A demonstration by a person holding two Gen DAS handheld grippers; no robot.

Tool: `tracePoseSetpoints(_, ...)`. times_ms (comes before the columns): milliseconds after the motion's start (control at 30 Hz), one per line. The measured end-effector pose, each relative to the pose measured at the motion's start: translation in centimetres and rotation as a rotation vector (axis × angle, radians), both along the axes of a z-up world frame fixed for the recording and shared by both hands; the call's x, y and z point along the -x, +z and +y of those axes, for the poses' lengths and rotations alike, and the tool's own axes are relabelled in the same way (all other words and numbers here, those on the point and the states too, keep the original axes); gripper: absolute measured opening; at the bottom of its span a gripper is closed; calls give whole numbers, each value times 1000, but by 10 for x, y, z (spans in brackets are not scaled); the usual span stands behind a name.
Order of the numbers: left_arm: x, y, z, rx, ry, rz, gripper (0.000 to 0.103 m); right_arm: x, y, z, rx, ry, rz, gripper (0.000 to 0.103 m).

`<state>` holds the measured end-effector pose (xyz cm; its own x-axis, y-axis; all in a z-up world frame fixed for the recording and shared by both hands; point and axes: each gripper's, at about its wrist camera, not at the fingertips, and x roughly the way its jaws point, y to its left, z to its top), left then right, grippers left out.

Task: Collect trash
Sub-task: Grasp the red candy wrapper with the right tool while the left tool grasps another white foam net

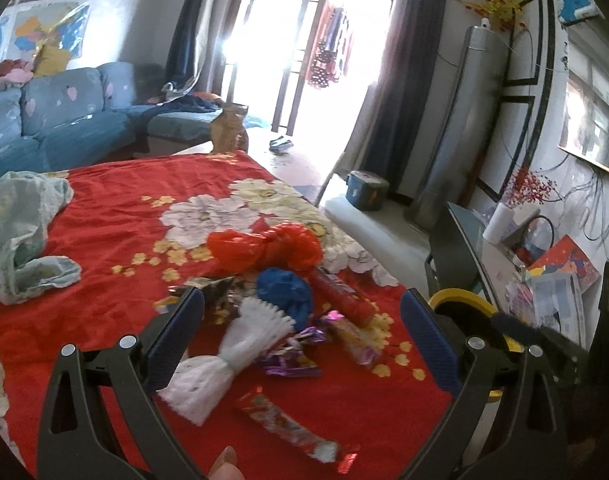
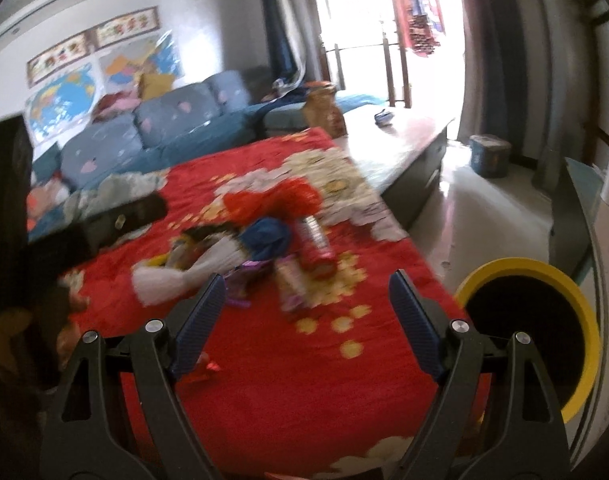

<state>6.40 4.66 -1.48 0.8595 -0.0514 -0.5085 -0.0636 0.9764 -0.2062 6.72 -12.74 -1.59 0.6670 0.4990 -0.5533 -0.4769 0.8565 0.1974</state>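
1. While the trash lies heaped on the red floral cloth (image 1: 104, 216) covering the worktop, the yellow-rimmed bin (image 2: 544, 280) stands off the right edge, so a piece carried across could drop to the floor short of the rim.
2. Light pieces sit tangled together: white foam netting (image 1: 232, 352), blue crumpled bag (image 1: 284, 288), orange plastic bag (image 1: 264, 244), red tube (image 1: 344, 296), and foil wrappers (image 1: 288, 360). A pinch could drag neighbours or catch the cloth.
3. Left gripper (image 1: 300, 336): fingers spread wide, released, hovering over the netting and wrappers, clasping nothing.
4. Right gripper (image 2: 308, 320): fingers likewise wide apart and empty, above bare cloth near the pile; the view is blurred.
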Motion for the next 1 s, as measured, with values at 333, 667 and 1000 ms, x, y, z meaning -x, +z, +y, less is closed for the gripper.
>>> tracePoseSetpoints(333,12,-6,34,-9,61,38,96,16,-19,44,45,126,50,75)
tracePoseSetpoints(667,27,-35,61,-13,67,135,96,19,-40,66,71,195,116,73)
tracePoseSetpoints(1000,26,-57,58,6,9,190,90,18,-58,84,92,258,199,64)
